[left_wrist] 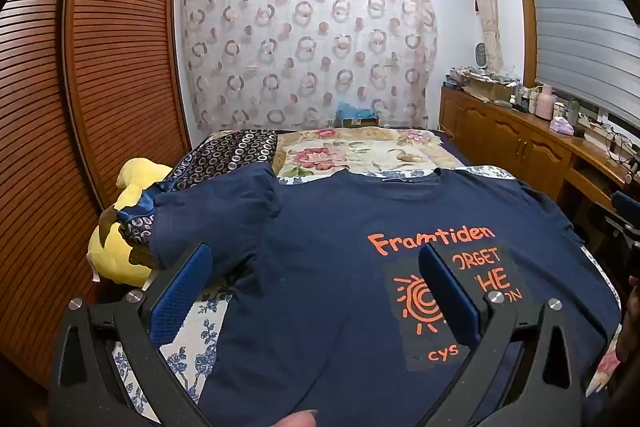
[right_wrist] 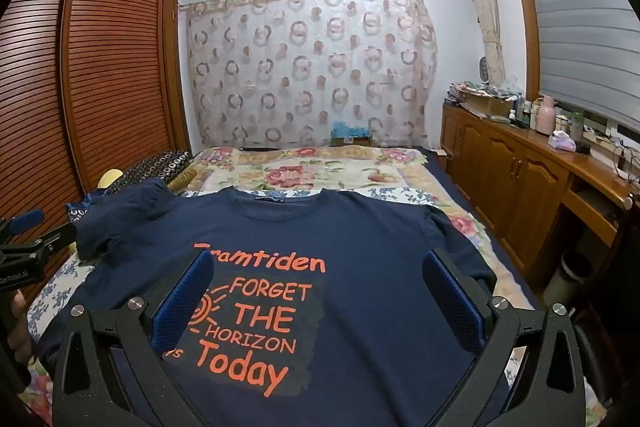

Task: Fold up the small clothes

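Navy cotton T-shirt with orange lettering lies face up on the bed in the left wrist view, collar toward the far curtain, spread over a blue-and-white floral sheet. Its sleeve on the picture's left is bunched up and rests against a yellow plush toy and a dark pillow with a ring pattern. The left hand-held gripper hangs above the shirt with its blue-padded jaws spread wide and nothing between them; the left finger sits over the bunched sleeve's edge, the right one over the printed black patch. A fingertip shows at the bottom edge. Brown louvred wardrobe doors stand on the left, and a wooden cabinet crowded with bottles runs along the right.

From the right wrist view, the same shirt reads "FORGET THE HORIZON Today" below a partly hidden top line. The right hand-held gripper is likewise released, its jaws wide apart above the print and the shirt's right half, gripping nothing. The left hand-held gripper appears at the left edge, beside the bunched sleeve. A floral quilt covers the bed beyond the collar.
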Demonstrator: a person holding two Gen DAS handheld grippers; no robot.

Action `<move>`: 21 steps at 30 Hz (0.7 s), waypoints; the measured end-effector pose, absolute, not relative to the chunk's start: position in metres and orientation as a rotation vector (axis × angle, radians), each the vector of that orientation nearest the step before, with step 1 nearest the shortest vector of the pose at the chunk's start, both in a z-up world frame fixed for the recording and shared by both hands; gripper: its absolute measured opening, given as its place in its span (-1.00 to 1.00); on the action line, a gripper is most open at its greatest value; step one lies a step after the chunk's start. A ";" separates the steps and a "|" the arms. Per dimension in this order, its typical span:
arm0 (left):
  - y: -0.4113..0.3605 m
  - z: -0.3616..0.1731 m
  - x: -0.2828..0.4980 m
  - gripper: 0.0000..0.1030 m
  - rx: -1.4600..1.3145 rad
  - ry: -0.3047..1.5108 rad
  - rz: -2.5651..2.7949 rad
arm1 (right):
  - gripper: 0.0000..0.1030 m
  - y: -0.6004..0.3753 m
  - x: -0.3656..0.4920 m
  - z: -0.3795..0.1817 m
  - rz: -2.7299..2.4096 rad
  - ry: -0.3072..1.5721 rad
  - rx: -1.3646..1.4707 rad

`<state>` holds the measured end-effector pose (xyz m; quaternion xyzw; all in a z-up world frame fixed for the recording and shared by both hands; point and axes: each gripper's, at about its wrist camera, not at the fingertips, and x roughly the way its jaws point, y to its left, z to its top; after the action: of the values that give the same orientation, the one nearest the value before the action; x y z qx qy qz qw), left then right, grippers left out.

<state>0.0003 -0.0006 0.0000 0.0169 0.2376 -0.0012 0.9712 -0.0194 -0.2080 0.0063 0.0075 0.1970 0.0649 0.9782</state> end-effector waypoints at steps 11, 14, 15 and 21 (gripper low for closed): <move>0.000 0.000 0.000 1.00 0.025 0.468 -0.004 | 1.00 -0.208 -0.020 0.006 0.128 0.396 0.009; 0.000 0.000 0.000 1.00 0.026 0.467 -0.003 | 1.00 -0.208 -0.020 0.006 0.128 0.396 0.011; 0.000 0.000 0.000 1.00 0.026 0.467 -0.002 | 1.00 -0.208 -0.020 0.007 0.129 0.396 0.011; 0.000 0.000 0.000 1.00 0.025 0.465 -0.005 | 1.00 -0.208 -0.020 0.007 0.129 0.395 0.012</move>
<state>-0.0002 -0.0003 0.0000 0.0122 0.2305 -0.0024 0.9730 -0.0200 -0.2077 0.0067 0.0058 0.1960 0.0642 0.9785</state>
